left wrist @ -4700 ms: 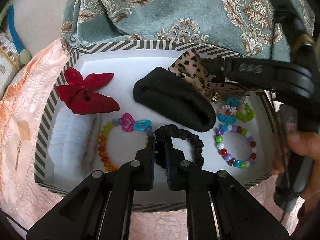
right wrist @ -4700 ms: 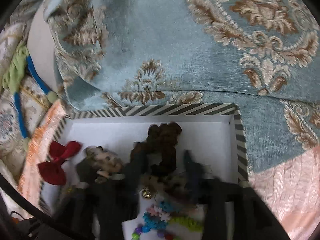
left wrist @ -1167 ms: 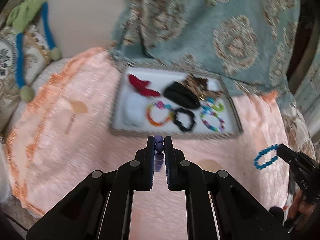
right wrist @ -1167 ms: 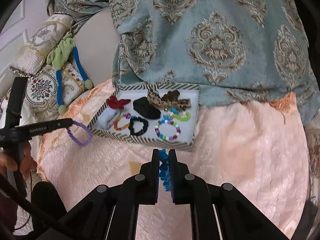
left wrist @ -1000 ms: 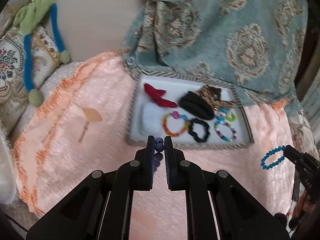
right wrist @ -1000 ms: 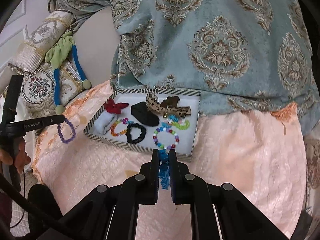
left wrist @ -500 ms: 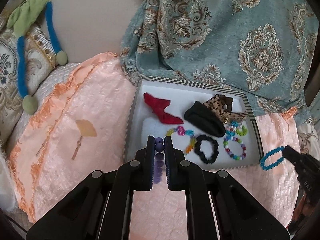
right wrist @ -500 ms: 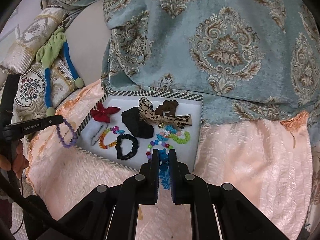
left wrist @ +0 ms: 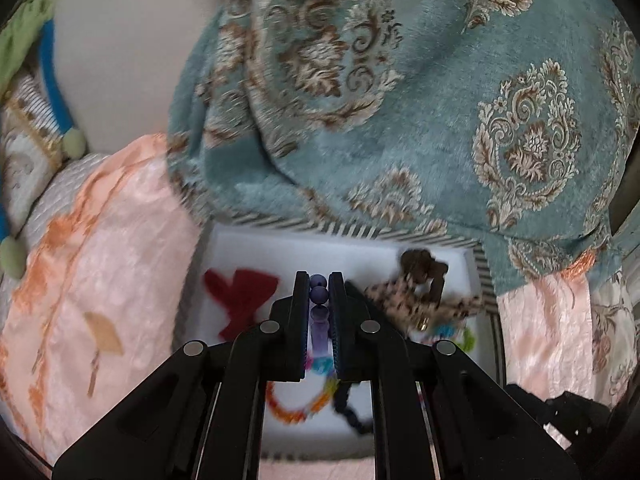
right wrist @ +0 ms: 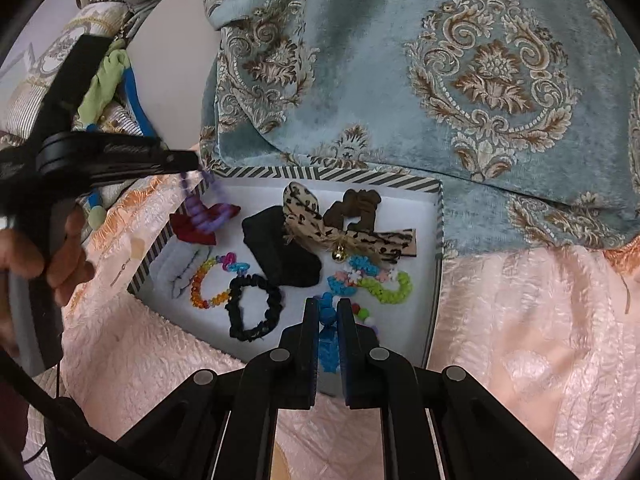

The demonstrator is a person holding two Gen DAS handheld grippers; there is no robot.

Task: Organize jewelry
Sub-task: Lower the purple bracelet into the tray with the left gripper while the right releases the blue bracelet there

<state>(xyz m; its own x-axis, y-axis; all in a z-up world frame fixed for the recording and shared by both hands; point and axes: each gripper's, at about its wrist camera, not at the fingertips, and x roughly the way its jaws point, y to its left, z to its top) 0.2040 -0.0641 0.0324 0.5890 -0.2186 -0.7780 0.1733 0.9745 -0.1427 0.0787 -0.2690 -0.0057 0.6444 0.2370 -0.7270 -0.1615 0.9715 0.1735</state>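
Left hand-held gripper (left wrist: 319, 292): you have it clamped on the purple bead bracelet (left wrist: 318, 294), above the striped tray (right wrist: 376, 179)
Right hand-held gripper (right wrist: 327, 314): you pinch the blue bead bracelet (right wrist: 328, 340) over the tray's near edge

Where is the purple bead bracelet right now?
The purple bracelet hangs from the left gripper, at the left of the right wrist view, over the tray's far left corner, above the red bow.
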